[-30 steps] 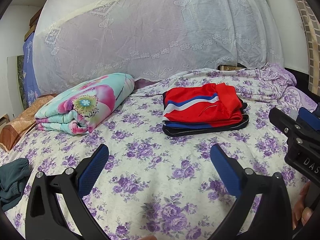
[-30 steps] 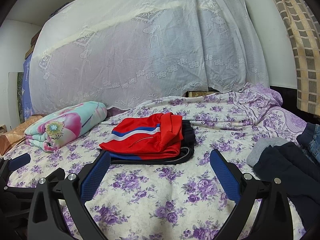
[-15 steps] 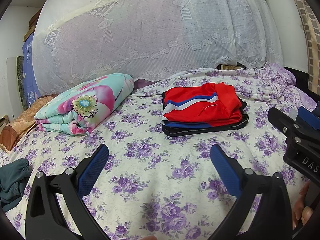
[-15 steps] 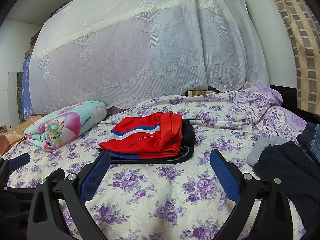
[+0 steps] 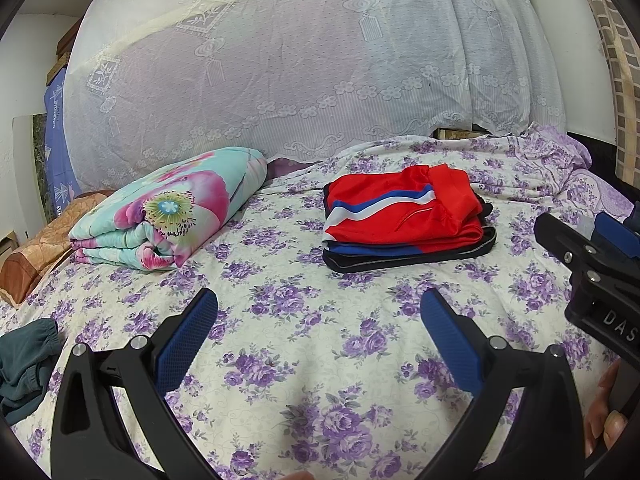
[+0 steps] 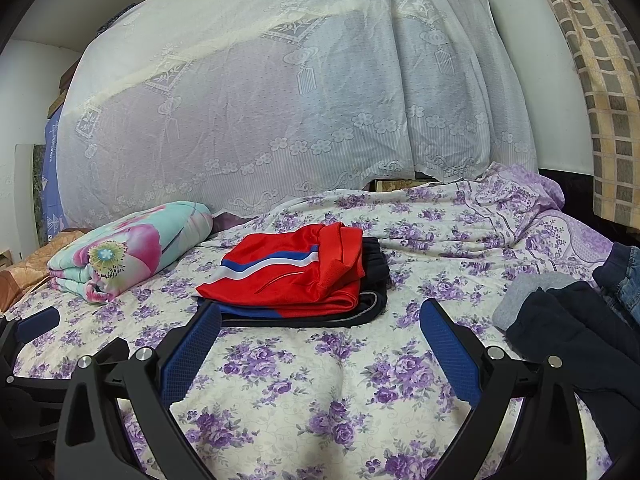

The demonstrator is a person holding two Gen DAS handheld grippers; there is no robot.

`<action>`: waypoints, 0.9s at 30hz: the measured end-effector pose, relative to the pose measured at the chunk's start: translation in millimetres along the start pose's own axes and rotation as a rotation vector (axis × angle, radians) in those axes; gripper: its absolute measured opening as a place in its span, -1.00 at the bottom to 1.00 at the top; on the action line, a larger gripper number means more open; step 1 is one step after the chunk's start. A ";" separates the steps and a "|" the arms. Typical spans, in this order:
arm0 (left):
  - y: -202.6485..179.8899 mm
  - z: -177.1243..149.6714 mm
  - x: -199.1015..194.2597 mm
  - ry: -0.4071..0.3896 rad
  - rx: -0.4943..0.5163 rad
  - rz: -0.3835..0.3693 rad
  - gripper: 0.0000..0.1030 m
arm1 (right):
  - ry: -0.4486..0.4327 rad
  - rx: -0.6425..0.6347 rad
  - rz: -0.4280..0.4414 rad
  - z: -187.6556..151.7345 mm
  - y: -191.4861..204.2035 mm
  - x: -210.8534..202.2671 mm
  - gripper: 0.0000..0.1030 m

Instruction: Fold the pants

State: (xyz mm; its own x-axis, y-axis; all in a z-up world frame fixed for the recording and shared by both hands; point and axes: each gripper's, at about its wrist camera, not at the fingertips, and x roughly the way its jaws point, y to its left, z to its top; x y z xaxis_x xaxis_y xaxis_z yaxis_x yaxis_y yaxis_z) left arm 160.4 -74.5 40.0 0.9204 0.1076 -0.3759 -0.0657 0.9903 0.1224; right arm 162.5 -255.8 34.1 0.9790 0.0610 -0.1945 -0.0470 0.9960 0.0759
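Folded red pants with a blue and white stripe (image 5: 400,212) lie on top of folded dark pants (image 5: 404,258) in the middle of the flowered bed; the stack also shows in the right wrist view (image 6: 288,276). My left gripper (image 5: 318,312) is open and empty, held above the sheet in front of the stack. My right gripper (image 6: 320,324) is open and empty, just short of the stack's near edge. A pile of unfolded dark pants (image 6: 576,328) lies to the right of my right gripper. A dark green garment (image 5: 24,360) lies at the left edge.
A rolled floral quilt (image 5: 168,216) lies at the back left of the bed (image 5: 304,360). A lace net curtain (image 5: 300,60) hangs behind it. An orange-brown pillow (image 5: 36,248) sits far left. Jeans (image 6: 624,276) lie at the far right. The right gripper's body (image 5: 592,272) shows at the right.
Both grippers have stayed open and nearly still. The view has shifted only very slightly.
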 end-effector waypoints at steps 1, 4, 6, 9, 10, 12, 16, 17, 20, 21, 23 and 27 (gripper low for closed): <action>0.0 0.1 0.0 0.000 0.000 0.000 0.92 | 0.000 0.000 0.000 0.5 0.0 0.3 0.93; -0.1 0.2 0.1 0.000 0.000 0.000 0.92 | 0.001 0.000 0.000 0.7 0.1 0.4 0.93; -0.3 -0.3 0.2 0.002 0.000 -0.001 0.92 | 0.001 0.000 0.001 0.5 0.0 0.2 0.93; -0.3 0.3 0.1 0.000 0.000 0.000 0.92 | 0.002 0.001 0.000 -0.6 -0.5 0.0 0.93; -0.3 0.3 0.2 0.000 0.000 0.000 0.92 | 0.002 0.000 0.000 0.0 -0.3 0.4 0.93; -0.4 0.3 0.3 0.001 0.000 0.000 0.92 | 0.002 0.000 0.000 -0.9 -0.6 -0.2 0.93; -0.7 0.1 0.6 0.003 0.001 -0.002 0.92 | 0.003 0.000 0.001 0.3 -0.5 0.6 0.93; -0.7 -0.1 0.5 0.003 0.001 -0.002 0.92 | 0.004 0.000 0.001 0.4 -0.6 0.7 0.93; -0.9 0.1 0.6 0.003 0.001 -0.002 0.92 | 0.005 0.001 0.001 -0.8 -0.9 0.3 0.93; -0.9 0.2 0.6 0.003 0.001 -0.003 0.92 | 0.006 0.002 0.001 -1.9 -1.2 -0.5 0.93; -2.2 -0.6 0.9 0.005 0.002 -0.004 0.92 | 0.007 0.003 0.001 -1.6 -1.3 0.2 0.93; -3.1 -2.0 0.3 0.008 0.004 -0.009 0.92 | 0.012 0.008 -0.001 -4.2 -3.2 0.5 0.93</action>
State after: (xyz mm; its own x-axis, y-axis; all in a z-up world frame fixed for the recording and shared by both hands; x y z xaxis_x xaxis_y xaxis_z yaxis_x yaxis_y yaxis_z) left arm 160.2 -77.3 37.7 0.9179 0.0997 -0.3841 -0.0561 0.9908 0.1232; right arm 162.3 -258.7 29.6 0.9766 0.0605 -0.2066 -0.0441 0.9955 0.0835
